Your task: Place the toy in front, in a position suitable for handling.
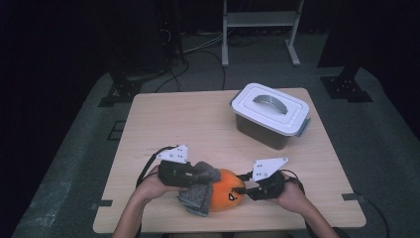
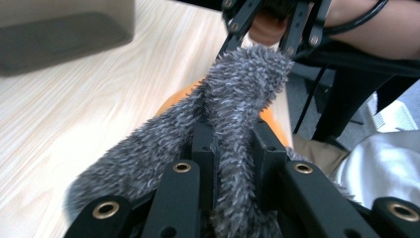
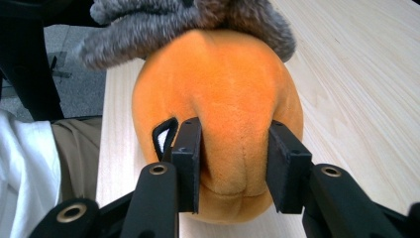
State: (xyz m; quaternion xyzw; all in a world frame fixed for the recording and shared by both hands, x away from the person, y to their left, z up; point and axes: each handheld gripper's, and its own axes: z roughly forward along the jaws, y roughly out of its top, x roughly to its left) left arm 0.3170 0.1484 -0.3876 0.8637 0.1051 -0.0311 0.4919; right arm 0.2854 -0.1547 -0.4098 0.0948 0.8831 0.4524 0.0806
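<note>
An orange plush toy (image 1: 227, 192) with a black face mark lies near the table's front edge. A grey fuzzy cloth (image 1: 199, 197) is draped over its left side. My left gripper (image 1: 197, 176) is shut on a fold of that cloth; in the left gripper view the fuzzy cloth (image 2: 237, 99) runs pinched between the jaws of the left gripper (image 2: 233, 141), with the orange plush (image 2: 174, 99) behind it. My right gripper (image 1: 245, 189) is shut on the plush from the right. In the right gripper view, the pads of the right gripper (image 3: 232, 148) dent the orange plush (image 3: 218, 84), and the cloth (image 3: 198, 15) lies across its far end.
A dark box with a white handled lid (image 1: 270, 113) stands at the back right of the wooden table (image 1: 188, 124). A metal frame (image 1: 260, 20) and cables sit on the floor beyond. The person's lap is close under the front edge.
</note>
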